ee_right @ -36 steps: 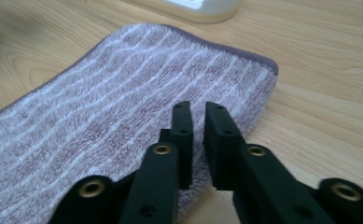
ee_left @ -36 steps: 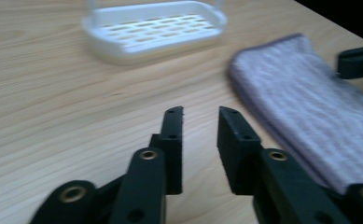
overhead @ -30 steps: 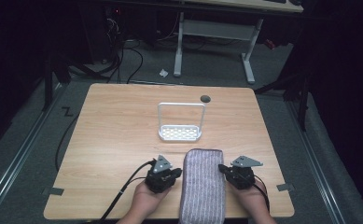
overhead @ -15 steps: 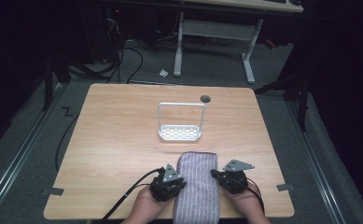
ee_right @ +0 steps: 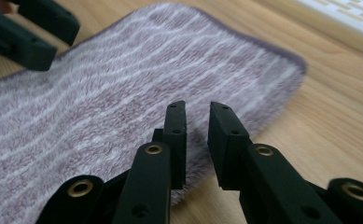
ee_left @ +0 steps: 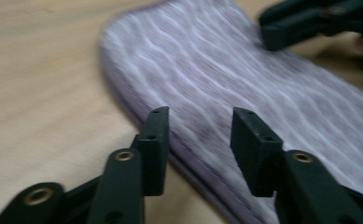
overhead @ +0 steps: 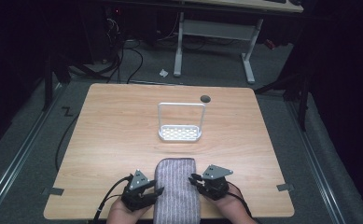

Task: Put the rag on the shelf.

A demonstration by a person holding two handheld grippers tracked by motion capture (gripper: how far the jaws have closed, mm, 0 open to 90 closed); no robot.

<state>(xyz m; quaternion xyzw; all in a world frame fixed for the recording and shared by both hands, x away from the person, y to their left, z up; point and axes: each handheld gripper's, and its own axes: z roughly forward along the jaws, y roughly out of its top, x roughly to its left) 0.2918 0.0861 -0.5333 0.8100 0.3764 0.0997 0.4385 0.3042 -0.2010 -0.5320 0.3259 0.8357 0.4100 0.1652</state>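
Near the tabletop's (overhead: 123, 140) front edge, a folded grey-purple striped towel (overhead: 177, 191) is lying flat, its long side running away from the person and its near end reaching that edge. Left of the towel, the left claw (overhead: 157, 192) is sitting low over the wood, aimed inward at the towel's left border; the hand (overhead: 123, 213) under it is coming in from the near edge, with a cable trailing off behind it. Its jaws are standing apart and have just been opening. From the left gripper view, the left claw (ee_left: 198, 135) is straddling the towel's (ee_left: 244, 79) edge, the fabric lying between the jaws and below them, neither pad pressing on it as far as the blurred picture is showing. Right of the towel, the right claw (overhead: 194, 179) is pointing inward at the towel's right border, its grey three-cornered plate facing up and the hand beneath it resting at the front edge. Its jaws have also just been opening and are showing a narrow gap. From the right gripper view, the right claw (ee_right: 197, 135) is hovering at the towel's (ee_right: 123, 93) border, nothing clamped. Beyond the towel, toward mid-tabletop, a white rack (overhead: 180, 133) with a tall wire loop is standing upright, well apart from both claws.
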